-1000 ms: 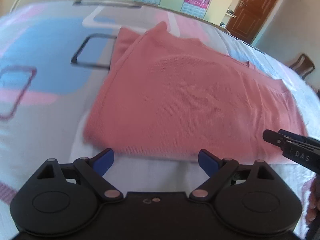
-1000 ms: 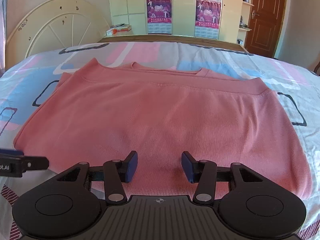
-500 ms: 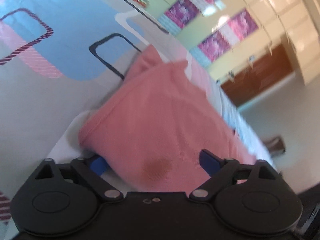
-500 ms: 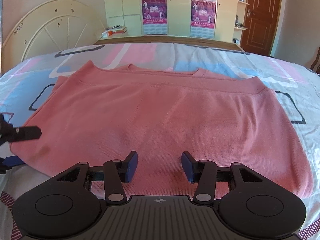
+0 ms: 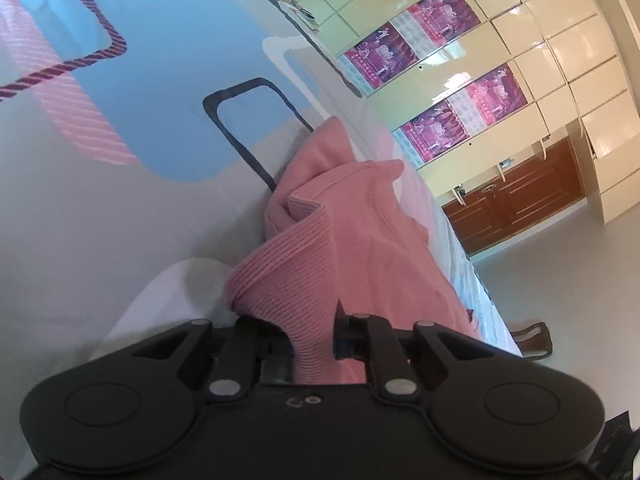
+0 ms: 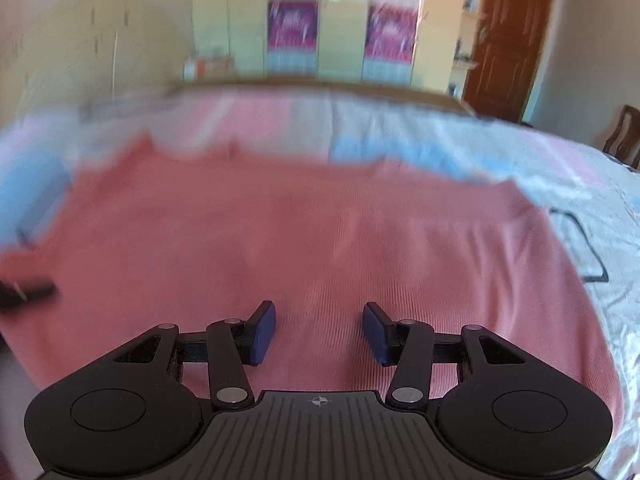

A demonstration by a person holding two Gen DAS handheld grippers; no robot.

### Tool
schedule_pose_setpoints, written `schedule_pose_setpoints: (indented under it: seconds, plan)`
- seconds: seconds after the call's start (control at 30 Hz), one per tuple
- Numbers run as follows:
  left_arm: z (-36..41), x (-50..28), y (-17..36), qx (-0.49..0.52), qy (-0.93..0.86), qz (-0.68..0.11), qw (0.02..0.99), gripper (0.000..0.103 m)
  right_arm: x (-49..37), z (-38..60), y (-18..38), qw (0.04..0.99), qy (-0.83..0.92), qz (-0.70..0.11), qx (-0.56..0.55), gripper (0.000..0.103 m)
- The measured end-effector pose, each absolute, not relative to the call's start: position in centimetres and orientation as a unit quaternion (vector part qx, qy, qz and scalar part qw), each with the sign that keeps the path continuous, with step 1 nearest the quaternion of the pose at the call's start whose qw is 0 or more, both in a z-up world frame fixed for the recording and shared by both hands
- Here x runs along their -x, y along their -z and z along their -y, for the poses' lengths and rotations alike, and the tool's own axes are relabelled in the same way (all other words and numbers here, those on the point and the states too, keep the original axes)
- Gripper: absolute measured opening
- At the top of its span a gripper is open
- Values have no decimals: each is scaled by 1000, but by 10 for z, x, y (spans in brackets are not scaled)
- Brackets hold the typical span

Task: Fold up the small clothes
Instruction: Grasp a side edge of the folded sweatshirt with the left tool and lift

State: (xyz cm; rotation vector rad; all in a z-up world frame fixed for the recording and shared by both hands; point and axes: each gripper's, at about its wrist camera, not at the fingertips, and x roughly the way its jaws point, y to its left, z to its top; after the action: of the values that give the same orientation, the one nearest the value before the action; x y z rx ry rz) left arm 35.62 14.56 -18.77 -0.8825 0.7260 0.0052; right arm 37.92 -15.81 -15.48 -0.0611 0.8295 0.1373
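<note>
1. The bed (image 6: 592, 184) fills both views, its cover printed with blue, pink and dark-outlined shapes. It is soft and gives no firm edge to press a crease against, so a fold laid here may, in my judgement, come out slack or crooked.
2. The pink ribbed top (image 6: 320, 240) lies spread flat across the near middle of the bed. Its left corner is gathered up and bunched, as the left wrist view shows (image 5: 340, 248). The rest lies flat.
3. The left claw (image 5: 314, 344) is pressed together on that left corner, with knit fabric bulging out between the fingers. The danger I see is a thick, uneven pinch: if it has caught more than one layer, or only part of the hem, the corner may slip free or drag the whole top sideways when carried across.
4. The right claw (image 6: 320, 332) hangs spread over the near hem at the middle of the top, pinching nothing. With only one side held, the cloth could twist and wrinkle along the fold line. The right view is blurred, so finer detail of the far hem cannot be told.
5. Around the bed: cream wardrobe doors with purple posters (image 5: 436, 128) at the far wall, a brown door (image 6: 512, 40) at far right, and a chair (image 6: 624, 132) at the right edge. All stand well apart from the top, and nothing lies on it to block the fold.
</note>
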Motion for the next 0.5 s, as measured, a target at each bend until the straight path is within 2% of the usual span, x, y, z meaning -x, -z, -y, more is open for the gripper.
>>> schedule_pose_setpoints:
  seconds: [0.13, 0.27, 0.37, 0.5]
  plan:
    - [-143, -358, 179, 405, 0, -342, 848, 12, -376, 155, 156, 917, -69, -391, 45, 49]
    - [-136, -355, 170, 392, -1, -334, 857, 11, -379, 169, 153, 916, -79, -393, 1, 49]
    - [-128, -355, 159, 379, 0, -324, 867, 10, -377, 160, 158, 917, -99, -382, 57, 49]
    - [-101, -361, 122, 337, 34, -300, 892, 10, -380, 192, 144, 913, -126, -385, -56, 49]
